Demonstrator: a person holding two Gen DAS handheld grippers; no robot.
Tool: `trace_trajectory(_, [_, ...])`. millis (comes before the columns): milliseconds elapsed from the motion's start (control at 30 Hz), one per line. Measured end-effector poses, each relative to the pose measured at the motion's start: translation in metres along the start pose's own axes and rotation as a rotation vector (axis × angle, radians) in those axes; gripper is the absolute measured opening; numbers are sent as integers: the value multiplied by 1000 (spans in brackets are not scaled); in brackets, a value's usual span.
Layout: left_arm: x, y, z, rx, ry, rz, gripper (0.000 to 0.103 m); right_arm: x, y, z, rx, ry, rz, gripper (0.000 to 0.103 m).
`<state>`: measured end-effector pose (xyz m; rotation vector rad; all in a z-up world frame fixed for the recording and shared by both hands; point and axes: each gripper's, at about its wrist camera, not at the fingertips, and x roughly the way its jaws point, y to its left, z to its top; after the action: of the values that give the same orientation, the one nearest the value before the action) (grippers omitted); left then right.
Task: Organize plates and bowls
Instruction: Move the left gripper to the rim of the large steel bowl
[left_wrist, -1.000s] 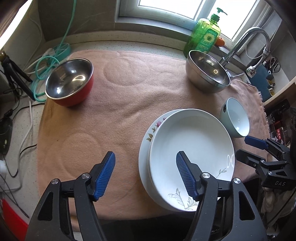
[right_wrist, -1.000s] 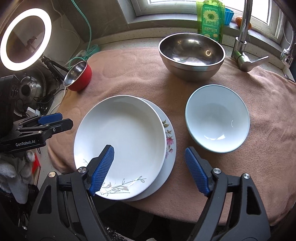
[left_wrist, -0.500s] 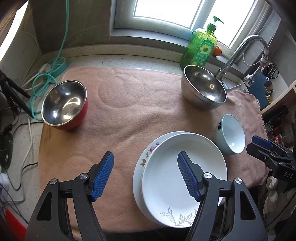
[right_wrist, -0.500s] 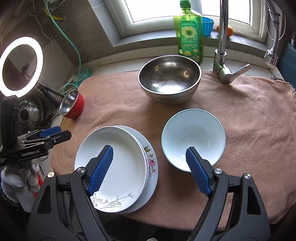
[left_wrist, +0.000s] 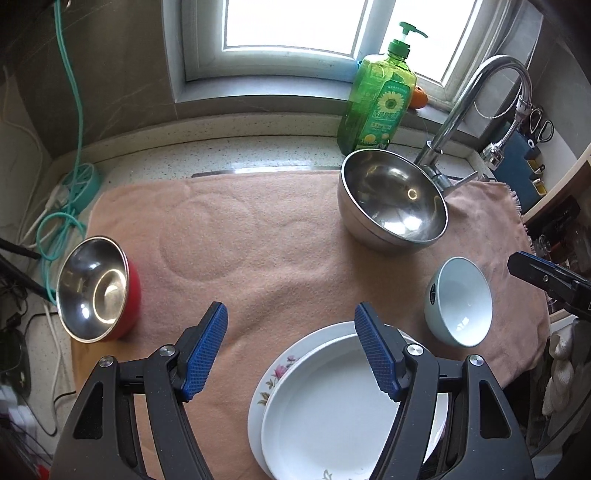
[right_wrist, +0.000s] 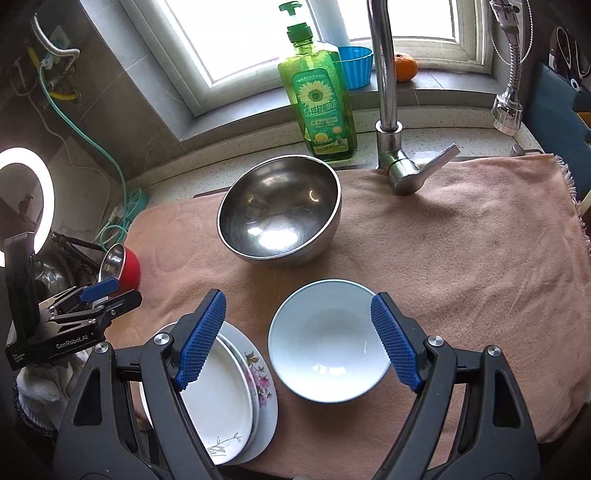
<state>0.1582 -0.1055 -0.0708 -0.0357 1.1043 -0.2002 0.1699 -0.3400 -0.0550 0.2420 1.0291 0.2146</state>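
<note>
- The left gripper (left_wrist: 291, 350) hangs above the front part of the pink towel (left_wrist: 266, 236); its blue fingers (left_wrist: 207, 347) are spread wide and hold nothing.
- Under its right finger lie two stacked plates: a plain white plate (left_wrist: 332, 417) on top of a floral plate (left_wrist: 273, 380), at the front edge of the towel.
- The right gripper (right_wrist: 297, 339) is above the light blue bowl (right_wrist: 328, 339), its fingers (right_wrist: 395, 347) also spread wide, one on each side of the bowl's rim in the picture; I cannot tell if they touch it.
- This bowl stands upright, just beside the plates on their right.
- The large steel bowl (right_wrist: 280, 210) sits behind it, near the faucet (right_wrist: 388, 110) and the green dish soap bottle (right_wrist: 321, 99).
- The red bowl with steel inside (left_wrist: 98, 288) is well apart, at the left edge of the towel.
- The towel covers the desk (left_wrist: 221, 155) under the window.
</note>
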Motion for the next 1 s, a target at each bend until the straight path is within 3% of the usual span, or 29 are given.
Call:
trace_trajectory(267, [22,9,33,-80,16,-87,71,19,-18,24,59,1,-2,83])
trace_trajectory(900, [74,-7,83,-59,83,-115,69,64,-47,63,168,65,52,82])
trace_trajectory(1000, [78,-10,88,-60,86,-123,68,70,-50,66,176,75,57,75])
